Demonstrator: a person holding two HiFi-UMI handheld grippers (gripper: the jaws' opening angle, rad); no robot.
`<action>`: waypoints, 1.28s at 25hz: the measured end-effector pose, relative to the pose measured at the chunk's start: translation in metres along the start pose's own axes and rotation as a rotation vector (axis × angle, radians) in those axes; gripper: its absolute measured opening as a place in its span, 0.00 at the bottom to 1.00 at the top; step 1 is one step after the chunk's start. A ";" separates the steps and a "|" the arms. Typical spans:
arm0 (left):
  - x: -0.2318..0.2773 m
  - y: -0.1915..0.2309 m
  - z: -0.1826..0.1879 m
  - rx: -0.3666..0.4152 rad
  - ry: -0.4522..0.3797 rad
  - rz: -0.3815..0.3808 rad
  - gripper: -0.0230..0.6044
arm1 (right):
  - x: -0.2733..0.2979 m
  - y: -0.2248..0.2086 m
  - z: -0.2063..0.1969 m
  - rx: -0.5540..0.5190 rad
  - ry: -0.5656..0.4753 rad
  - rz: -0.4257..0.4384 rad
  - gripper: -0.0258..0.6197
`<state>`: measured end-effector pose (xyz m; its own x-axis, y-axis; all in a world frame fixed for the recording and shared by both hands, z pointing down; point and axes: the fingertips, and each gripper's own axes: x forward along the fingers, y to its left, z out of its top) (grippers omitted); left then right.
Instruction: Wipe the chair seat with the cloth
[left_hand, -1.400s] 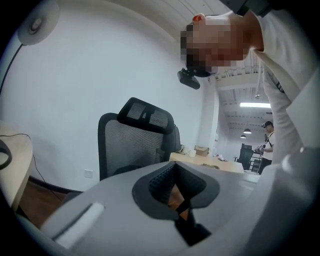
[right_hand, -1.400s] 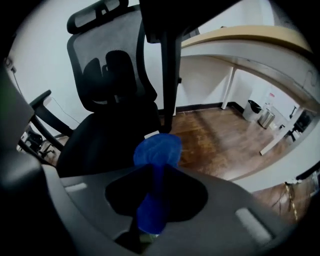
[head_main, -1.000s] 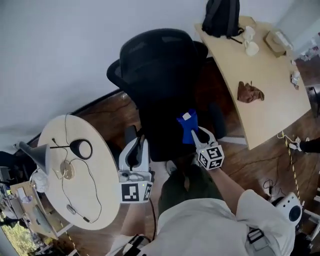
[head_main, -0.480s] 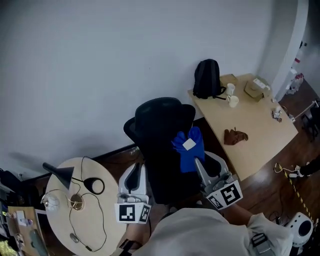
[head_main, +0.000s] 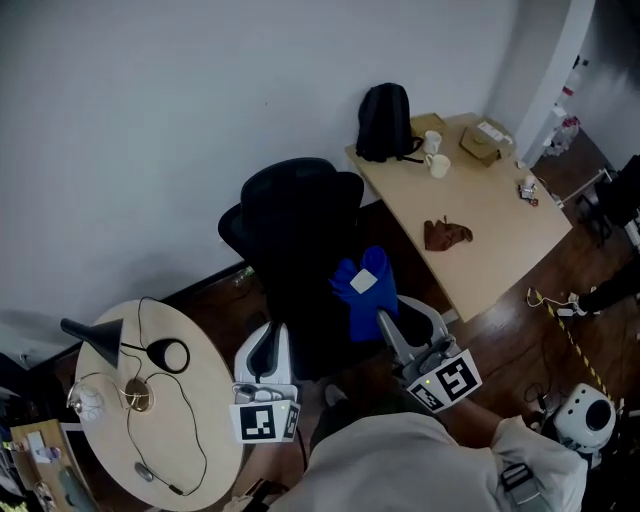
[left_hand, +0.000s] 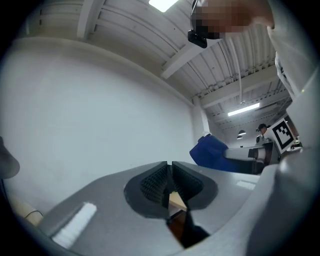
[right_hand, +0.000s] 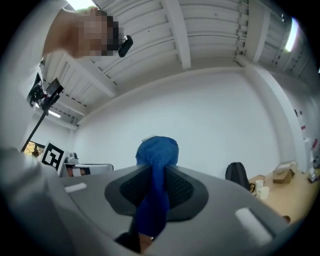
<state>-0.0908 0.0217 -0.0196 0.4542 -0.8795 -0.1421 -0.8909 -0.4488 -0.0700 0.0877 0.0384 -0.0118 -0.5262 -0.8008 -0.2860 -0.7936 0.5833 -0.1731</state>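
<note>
**Fingers closed on both sides; cloth held above the chair, wipe not begun**

Right gripper (head_main: 383, 323): fingers pinched tight on the blue cloth (head_main: 360, 305). A bunched fold stands up past the tips in the right gripper view (right_hand: 157, 150), and more of it hangs down between the pads. The grip looks firm, with plenty of fabric caught.

Left gripper (head_main: 268, 332): fingers pressed together with nothing between them (left_hand: 169, 172). It sits idle at the chair's front left.

Cloth position: in the air over the front right of the chair (head_main: 298, 215), in front of the backrest. It is lifted clear of the seat (head_main: 312, 335), and I see no contact with it. Both grippers tilt upward, toward wall and ceiling.

Step in hand, as I judge it: bring the cloth down to the seat.

How to do it well:
- Tip the right gripper forward so the hanging fabric meets the seat first, not the hard tips.
- Start at the back edge under the backrest and draw toward the front in overlapping passes.
- Keep the pinch closed; a loose grip would shed the cloth mid-stroke.
- The chair probably swivels or rolls, so resting the left gripper against its near edge may steady it.
</note>
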 end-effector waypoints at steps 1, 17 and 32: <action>-0.009 -0.007 0.001 -0.005 -0.002 0.002 0.24 | -0.011 0.006 0.003 -0.006 0.003 0.008 0.16; -0.268 -0.269 0.054 0.069 -0.045 0.045 0.24 | -0.359 0.101 0.091 -0.060 -0.094 0.065 0.16; -0.383 -0.387 0.130 0.102 -0.069 -0.020 0.24 | -0.510 0.162 0.162 0.013 -0.160 0.021 0.16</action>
<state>0.0799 0.5523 -0.0662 0.4737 -0.8560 -0.2072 -0.8789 -0.4445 -0.1731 0.2767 0.5637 -0.0470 -0.4867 -0.7570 -0.4360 -0.7783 0.6024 -0.1772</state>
